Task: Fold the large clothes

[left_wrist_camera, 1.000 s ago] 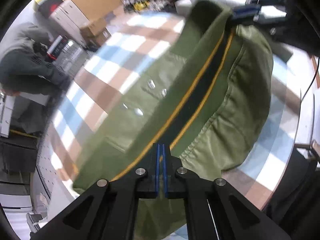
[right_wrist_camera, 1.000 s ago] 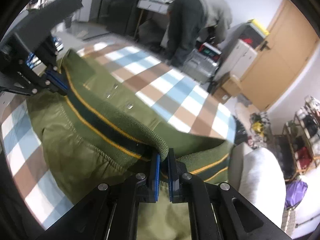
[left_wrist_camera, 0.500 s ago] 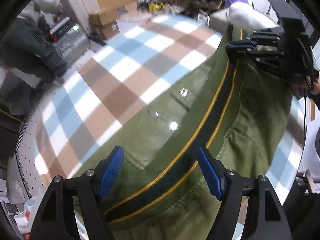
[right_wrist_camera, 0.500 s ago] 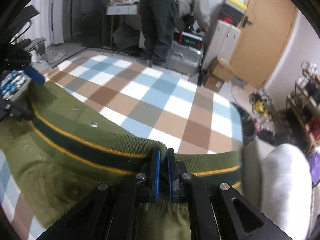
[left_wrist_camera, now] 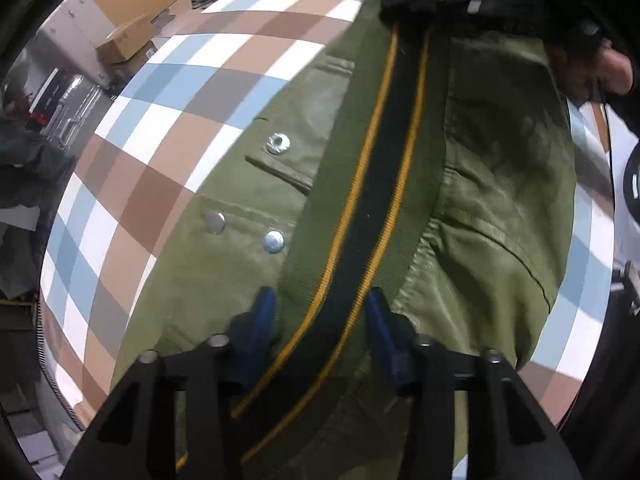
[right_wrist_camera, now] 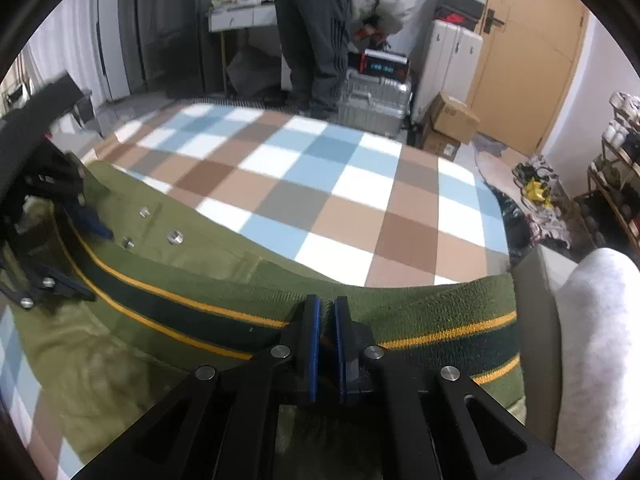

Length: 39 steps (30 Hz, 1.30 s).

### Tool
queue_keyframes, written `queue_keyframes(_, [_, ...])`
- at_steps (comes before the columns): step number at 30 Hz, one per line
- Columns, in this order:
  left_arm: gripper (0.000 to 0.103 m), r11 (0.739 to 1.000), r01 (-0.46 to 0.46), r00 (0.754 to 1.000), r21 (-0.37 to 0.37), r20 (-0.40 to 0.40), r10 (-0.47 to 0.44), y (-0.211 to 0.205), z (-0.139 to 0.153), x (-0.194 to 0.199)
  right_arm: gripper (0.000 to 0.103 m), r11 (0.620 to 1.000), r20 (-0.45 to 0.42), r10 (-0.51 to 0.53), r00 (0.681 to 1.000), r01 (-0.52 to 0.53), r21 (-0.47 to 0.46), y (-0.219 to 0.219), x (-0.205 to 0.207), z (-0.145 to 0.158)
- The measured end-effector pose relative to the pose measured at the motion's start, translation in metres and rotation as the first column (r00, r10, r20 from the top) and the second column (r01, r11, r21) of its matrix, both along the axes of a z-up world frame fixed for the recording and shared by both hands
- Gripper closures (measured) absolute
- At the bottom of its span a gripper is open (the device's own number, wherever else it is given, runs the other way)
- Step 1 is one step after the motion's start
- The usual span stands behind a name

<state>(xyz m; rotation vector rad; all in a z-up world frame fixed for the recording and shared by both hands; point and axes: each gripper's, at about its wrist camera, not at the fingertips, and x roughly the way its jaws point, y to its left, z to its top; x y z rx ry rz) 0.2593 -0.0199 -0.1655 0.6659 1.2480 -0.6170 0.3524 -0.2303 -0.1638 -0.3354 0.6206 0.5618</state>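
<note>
An olive green jacket (left_wrist_camera: 500, 200) lies on a checked bed cover (left_wrist_camera: 168, 148), its ribbed hem band (left_wrist_camera: 380, 168) dark green with two yellow stripes. My left gripper (left_wrist_camera: 320, 316) points down onto the band. Its jaws are closing, with the band running between the blue pads (left_wrist_camera: 262, 320) and a gap still showing on each side. Three metal snaps (left_wrist_camera: 274, 241) sit just left of the band. My right gripper (right_wrist_camera: 325, 320) is shut on the band's upper edge further along. In the right wrist view the left gripper (right_wrist_camera: 86, 254) stands at the far left.
A person (right_wrist_camera: 332, 20) bends over a silver suitcase (right_wrist_camera: 374, 100) beyond the bed. Cardboard boxes (right_wrist_camera: 452, 120) and a wooden door (right_wrist_camera: 532, 60) stand at the back right. A white pillow (right_wrist_camera: 596, 340) lies at the right. Cluttered shelves (right_wrist_camera: 620, 152) fill the far right.
My left gripper let go of the hem band, opened wide, sank toward the jacket and has narrowed around the band. The right gripper kept its hold and rolled level.
</note>
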Motion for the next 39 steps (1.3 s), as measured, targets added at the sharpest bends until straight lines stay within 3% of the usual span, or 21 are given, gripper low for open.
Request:
queue_keyframes(3, [0.088,1.0,-0.007,1.0,0.018,-0.017,0.007,-0.004,0.001,-0.007,0.097,0.999,0.065,0.015,0.998,-0.017,0.04,-0.009,-0.025,0.02])
queue_keyframes(6, [0.097,0.999,-0.018,1.0,0.044,-0.01,0.018,-0.012,0.002,-0.02,0.103,0.998,0.143,-0.01,0.99,0.0,0.068,-0.019,-0.046,0.04])
queue_keyframes(8, [0.097,0.998,-0.02,1.0,0.056,0.004,0.019,-0.019,0.003,-0.031,0.103,0.992,0.132,-0.005,0.991,-0.011,0.122,-0.029,-0.051,0.051])
queue_keyframes(10, [0.097,0.998,-0.017,0.999,0.065,0.03,0.015,-0.022,0.005,-0.038,0.103,0.994,0.089,-0.001,0.996,-0.009,0.113,-0.031,-0.049,0.049])
queue_keyframes(14, [0.097,0.998,-0.057,0.998,-0.025,0.038,0.058,-0.014,0.028,-0.047,0.103,0.997,0.025,0.037,0.999,-0.038,0.063,-0.026,-0.052,0.028])
queue_keyframes(18, [0.097,0.988,-0.103,0.988,-0.117,0.101,0.115,0.008,0.064,-0.058,0.1,0.991,-0.059,0.06,0.996,-0.053,0.12,-0.028,-0.057,0.013])
queue_keyframes(21, [0.097,0.972,-0.165,0.965,-0.166,0.175,0.194,0.023,0.086,-0.063,0.1,0.987,-0.063,0.08,0.995,-0.07,0.148,-0.024,-0.068,0.007])
queue_keyframes(23, [0.103,0.959,-0.217,0.925,-0.181,0.275,0.262,0.035,0.1,-0.063,0.1,0.984,-0.06,0.092,0.994,-0.082,0.156,-0.019,-0.076,0.003])
queue_keyframes(24, [0.103,0.946,-0.254,0.905,-0.201,0.295,0.306,0.038,0.105,-0.058,0.1,0.983,-0.062,0.098,0.993,-0.087,0.161,-0.016,-0.079,0.002])
queue_keyframes(27, [0.103,0.927,-0.295,0.888,-0.233,0.291,0.356,0.044,0.104,-0.049,0.098,0.98,-0.076,0.1,0.992,-0.085,0.182,-0.012,-0.083,0.0])
queue_keyframes(30, [0.103,0.955,-0.246,0.935,-0.167,0.221,0.279,0.043,0.084,-0.044,0.093,0.977,-0.122,0.097,0.988,-0.071,0.199,-0.013,-0.085,-0.006])
queue_keyframes(32, [0.087,0.966,-0.224,0.957,-0.128,0.16,0.243,0.047,0.068,-0.043,0.093,0.976,-0.13,0.111,0.985,-0.083,0.203,-0.014,-0.09,-0.01])
queue_keyframes(34, [0.038,0.977,-0.199,0.969,-0.072,0.135,0.207,0.053,0.052,-0.041,0.089,0.975,-0.135,0.118,0.984,-0.089,0.206,-0.015,-0.095,-0.015])
queue_keyframes(36, [0.033,0.984,-0.179,0.972,-0.026,0.149,0.181,0.061,0.04,-0.038,0.088,0.974,-0.152,0.131,0.98,-0.098,0.205,-0.015,-0.101,-0.023])
queue_keyframes(39, [0.033,0.987,-0.159,0.985,0.024,0.076,0.157,0.07,0.026,-0.027,0.088,0.975,-0.168,0.138,0.976,-0.104,0.195,-0.014,-0.107,-0.032])
